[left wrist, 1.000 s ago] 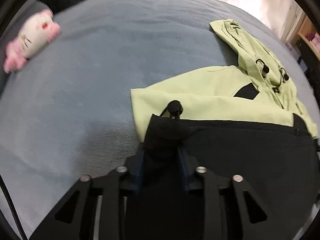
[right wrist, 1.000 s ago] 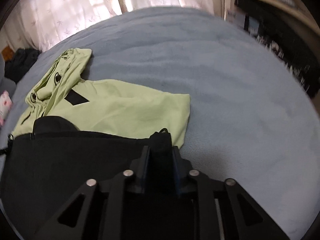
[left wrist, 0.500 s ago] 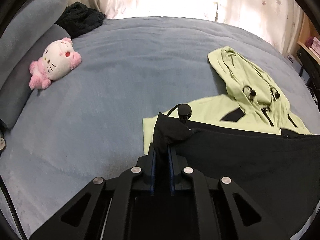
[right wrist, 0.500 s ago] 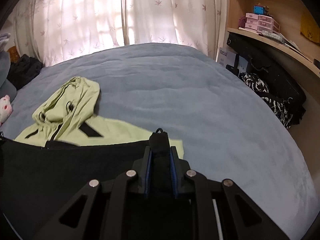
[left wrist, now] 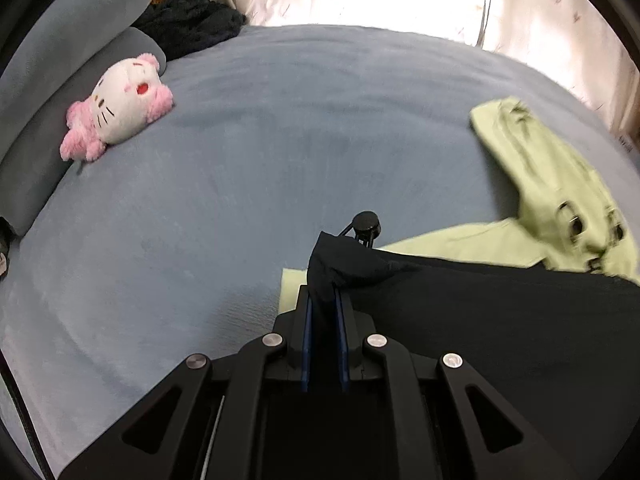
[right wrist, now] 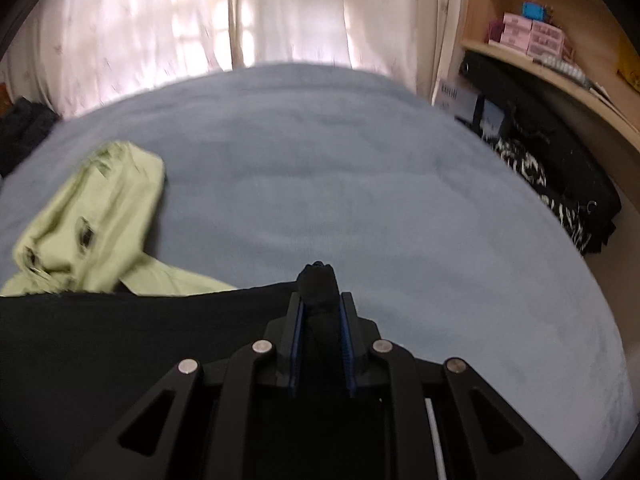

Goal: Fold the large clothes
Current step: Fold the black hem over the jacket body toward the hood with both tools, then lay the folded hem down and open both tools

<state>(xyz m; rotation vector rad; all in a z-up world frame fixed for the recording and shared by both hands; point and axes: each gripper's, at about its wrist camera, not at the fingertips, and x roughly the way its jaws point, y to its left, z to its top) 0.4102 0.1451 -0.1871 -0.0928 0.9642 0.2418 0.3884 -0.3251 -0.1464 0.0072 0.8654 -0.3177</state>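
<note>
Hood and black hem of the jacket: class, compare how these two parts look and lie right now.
The hood is light green and lies flat on the bed, untouched. The black hem is dark, lifted and stretched between the left gripper and right gripper, each clamped on a corner. Both belong to one jacket.

Blue-grey bed (left wrist: 248,168), green hooded jacket (left wrist: 552,196) spread on it, pink plush cat (left wrist: 116,112) near the pillow (left wrist: 40,128)

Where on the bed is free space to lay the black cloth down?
The bed is bare between the plush cat and the green hoodie, and right of the hoodie toward the shelf. It is crowded around the hoodie.
</note>
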